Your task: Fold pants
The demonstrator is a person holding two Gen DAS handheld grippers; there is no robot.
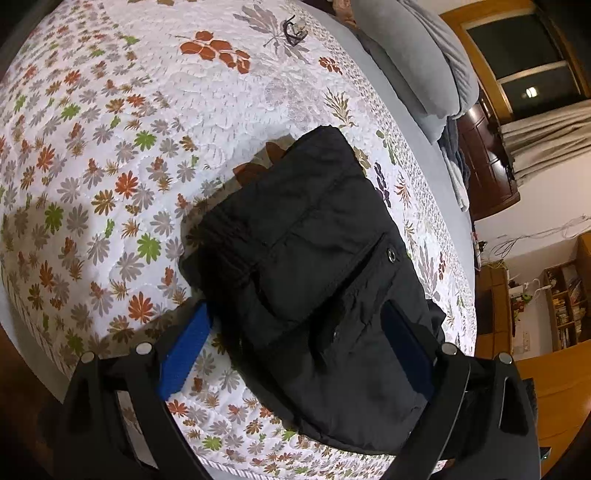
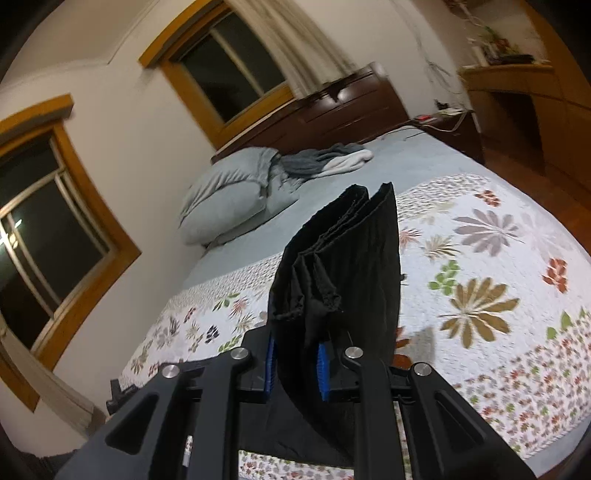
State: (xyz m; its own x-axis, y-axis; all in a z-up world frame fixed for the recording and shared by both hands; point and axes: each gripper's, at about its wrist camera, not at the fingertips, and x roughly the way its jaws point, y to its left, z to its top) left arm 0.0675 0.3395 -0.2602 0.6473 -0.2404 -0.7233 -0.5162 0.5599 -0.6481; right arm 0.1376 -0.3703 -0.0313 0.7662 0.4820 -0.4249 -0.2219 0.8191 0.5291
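On the bed, black pants (image 1: 314, 266) lie as a thick folded stack on the floral quilt (image 1: 110, 166), pocket flaps and snaps facing up. Left gripper (image 1: 295, 354) hangs over the near end of the stack, jaws spread wide, blue pads either side of the cloth, not pressing on it as far as I can see; one pad sits over bare quilt, the other over the fabric edge. Right gripper (image 2: 295, 365) is clamped on a bunch of the black fabric, several layered edges and a hem fanning up out of the pads, cloth lifted clear of the quilt in that view

Step, my read: mid-fold, right side carrying an end of the pants up and over, left side waiting near the stack. Next move likely calls for laying the lifted end down square on the stack, edges matched, then letting go; left could pin the stack so it doesn't slide. Risk: layers slipping out of the bunch, fold landing crooked

View differences: left wrist shows the stack's shape and where it sits, near the quilt's edge, plus some small dark object (image 1: 295, 31) far off on the quilt, too small to name. Right wrist shows the actual grip, the grey pillow (image 2: 229, 192), crumpled grey clothes (image 2: 325, 158) at the headboard, dark windows. Neither view shows the other gripper
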